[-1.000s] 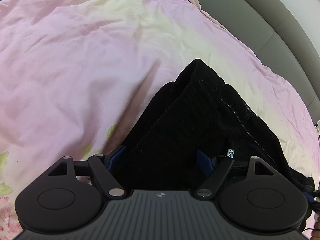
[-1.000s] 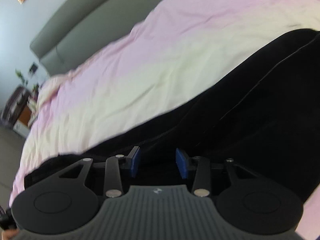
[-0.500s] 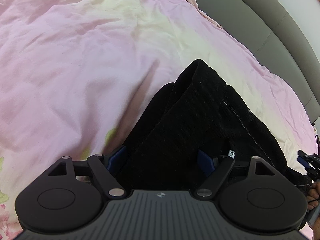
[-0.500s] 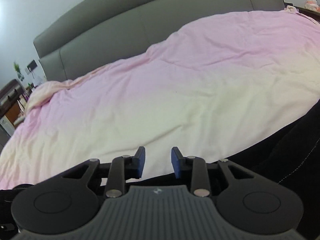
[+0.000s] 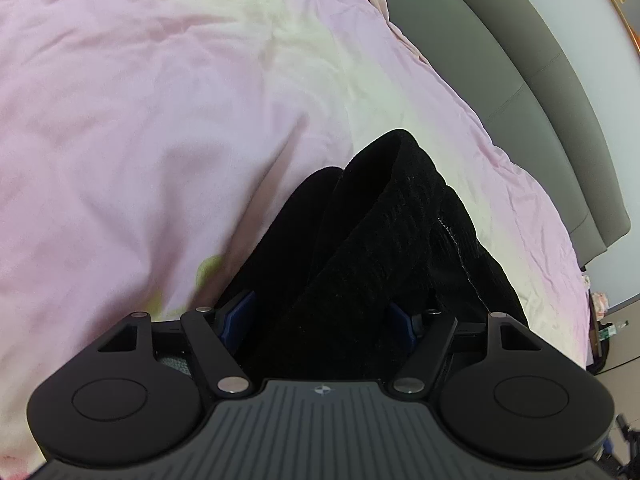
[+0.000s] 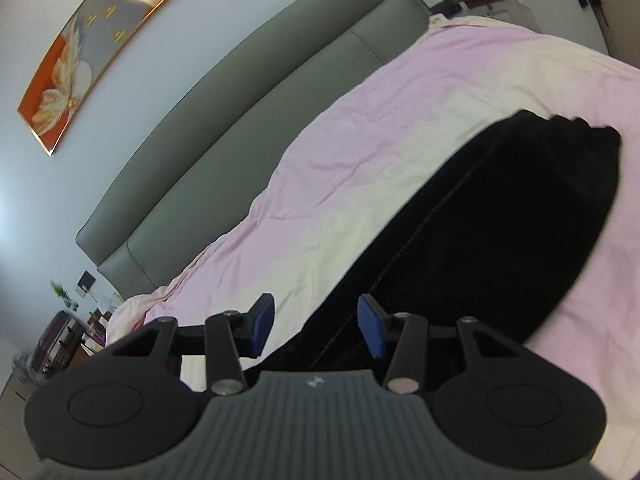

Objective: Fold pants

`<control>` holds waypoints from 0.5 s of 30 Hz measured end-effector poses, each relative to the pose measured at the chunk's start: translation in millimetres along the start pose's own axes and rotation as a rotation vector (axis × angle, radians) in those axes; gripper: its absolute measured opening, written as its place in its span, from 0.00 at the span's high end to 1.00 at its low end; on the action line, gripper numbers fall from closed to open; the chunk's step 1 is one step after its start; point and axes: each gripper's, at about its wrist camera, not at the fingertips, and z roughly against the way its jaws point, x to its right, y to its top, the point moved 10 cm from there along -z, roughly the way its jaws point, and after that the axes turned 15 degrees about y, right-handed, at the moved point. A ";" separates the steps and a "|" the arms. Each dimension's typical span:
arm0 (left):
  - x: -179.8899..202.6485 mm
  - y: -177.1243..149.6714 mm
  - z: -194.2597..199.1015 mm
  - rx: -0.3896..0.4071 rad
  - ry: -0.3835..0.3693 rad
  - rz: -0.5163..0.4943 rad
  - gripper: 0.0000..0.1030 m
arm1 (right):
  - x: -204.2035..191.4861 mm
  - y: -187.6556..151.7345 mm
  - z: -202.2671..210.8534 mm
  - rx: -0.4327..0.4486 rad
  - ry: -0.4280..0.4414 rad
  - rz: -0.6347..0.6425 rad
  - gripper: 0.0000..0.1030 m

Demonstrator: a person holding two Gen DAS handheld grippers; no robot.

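Since a second ago the right gripper (image 6: 316,326) has swung off the dark cloth, swept past a view of bare bedding and come back to face the black pants (image 6: 500,240) from their end, its jaws opening over the last half second; they stand apart with only the near edge of the fabric lying below and between them, neither blue pad pressing on it. Closest to the left gripper (image 5: 320,316), a thick bundle of the pants (image 5: 384,248) fills the gap between its blue fingers (image 5: 239,312), which have just been narrowing; cloth hides the inner faces of both pads, so whether they now pinch it I cannot tell. From the right claw the garment runs ahead and off to the right, its long axis marked by a stitched seam leading away from the right pad to a rounded far end. From the left claw the same cloth runs straight ahead to a humped tip. Judging by this, the left hand is the nearer and the right must still close on the edge below it. Beyond lies the pink duvet (image 5: 160,120), then the grey headboard (image 6: 240,120) and a framed picture (image 6: 100,44). No readable label or writing shows on the pants.
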 end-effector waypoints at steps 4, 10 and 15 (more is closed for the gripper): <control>-12.6 -2.4 8.8 -0.048 -0.026 0.115 0.20 | 13.7 -20.9 34.6 -0.020 -0.030 -0.101 0.56; -38.3 -11.1 50.0 0.027 -0.022 0.304 0.21 | 11.7 -36.7 48.6 -0.039 -0.015 -0.152 0.56; -59.7 -29.8 71.0 0.095 0.001 0.458 0.14 | 0.5 -45.8 43.6 -0.073 -0.004 -0.127 0.56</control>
